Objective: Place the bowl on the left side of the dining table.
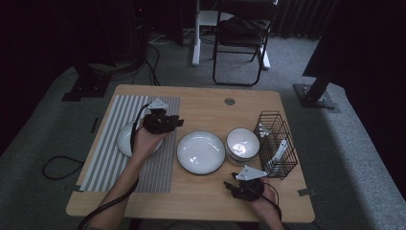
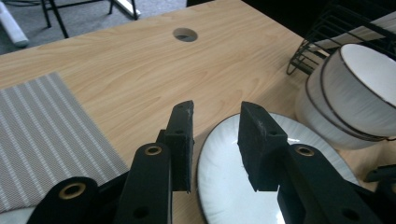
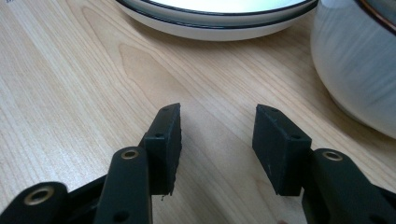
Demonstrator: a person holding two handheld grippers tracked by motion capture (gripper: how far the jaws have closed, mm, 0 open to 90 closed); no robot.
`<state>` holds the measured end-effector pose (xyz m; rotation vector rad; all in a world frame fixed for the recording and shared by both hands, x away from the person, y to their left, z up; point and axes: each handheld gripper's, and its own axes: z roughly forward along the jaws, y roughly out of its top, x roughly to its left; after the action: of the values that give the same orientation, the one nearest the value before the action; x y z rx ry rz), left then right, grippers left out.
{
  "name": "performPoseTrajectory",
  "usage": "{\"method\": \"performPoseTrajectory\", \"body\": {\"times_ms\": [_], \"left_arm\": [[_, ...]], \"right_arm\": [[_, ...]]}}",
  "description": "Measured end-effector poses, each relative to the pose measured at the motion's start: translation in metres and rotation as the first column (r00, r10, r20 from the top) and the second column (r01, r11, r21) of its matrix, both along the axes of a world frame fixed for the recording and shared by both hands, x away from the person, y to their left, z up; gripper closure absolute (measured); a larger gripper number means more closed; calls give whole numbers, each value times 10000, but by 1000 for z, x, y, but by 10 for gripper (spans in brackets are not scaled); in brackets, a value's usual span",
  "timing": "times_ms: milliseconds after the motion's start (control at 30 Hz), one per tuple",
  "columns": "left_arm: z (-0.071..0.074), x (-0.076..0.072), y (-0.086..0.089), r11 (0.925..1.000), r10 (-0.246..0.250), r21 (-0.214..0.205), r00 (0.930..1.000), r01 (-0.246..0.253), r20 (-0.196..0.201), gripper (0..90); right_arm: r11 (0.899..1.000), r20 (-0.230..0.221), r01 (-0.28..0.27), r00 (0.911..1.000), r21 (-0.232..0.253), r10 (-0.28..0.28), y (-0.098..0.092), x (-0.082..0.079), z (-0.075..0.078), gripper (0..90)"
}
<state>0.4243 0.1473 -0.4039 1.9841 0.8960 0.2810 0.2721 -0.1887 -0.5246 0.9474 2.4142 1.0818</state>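
My left gripper [image 1: 176, 122] hovers over the right edge of a grey striped placemat [image 1: 110, 143], jaws open and nothing between them. In the left gripper view, my left gripper [image 2: 217, 121] points at a white black-rimmed plate [image 2: 224, 186] lying below it on the wood. That plate [image 1: 201, 152] sits mid-table. Another white plate [image 1: 123, 140] lies on the placemat under my left hand. Stacked white bowls [image 1: 242, 143] stand right of the middle plate. My right gripper [image 1: 230, 186] is near the front edge, open and empty. In the right gripper view, my right gripper [image 3: 218, 126] faces bare wood.
A black wire rack [image 1: 276, 143] holding white utensils stands at the right, just past the bowls [image 2: 355, 93]. A round cable hole [image 1: 230, 101] is at the table's back. Beyond the table is a folding chair [image 1: 242, 33]. The plate's rim [image 3: 210, 21] and a bowl [image 3: 359, 60] are close ahead of my right gripper.
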Motion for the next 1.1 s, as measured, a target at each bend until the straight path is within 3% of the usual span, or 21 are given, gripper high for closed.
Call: {"method": "performPoseTrajectory", "body": {"times_ms": [133, 433, 1100], "left_arm": [[2, 0, -7, 9998, -175, 19, 9998, 175, 35, 664], [5, 1, -27, 9982, -580, 171, 9983, 578, 86, 662], [7, 0, -66, 9859, -1618, 460, 9867, 1610, 143, 655]], "right_arm": [[9998, -130, 34, 9999, 199, -31, -2, 1, -1, 503], [9999, -81, -9, 10000, 164, 10, 0, 1, -1, 497], [9998, -134, 45, 9999, 190, -42, 0, 0, -1, 475]]}}
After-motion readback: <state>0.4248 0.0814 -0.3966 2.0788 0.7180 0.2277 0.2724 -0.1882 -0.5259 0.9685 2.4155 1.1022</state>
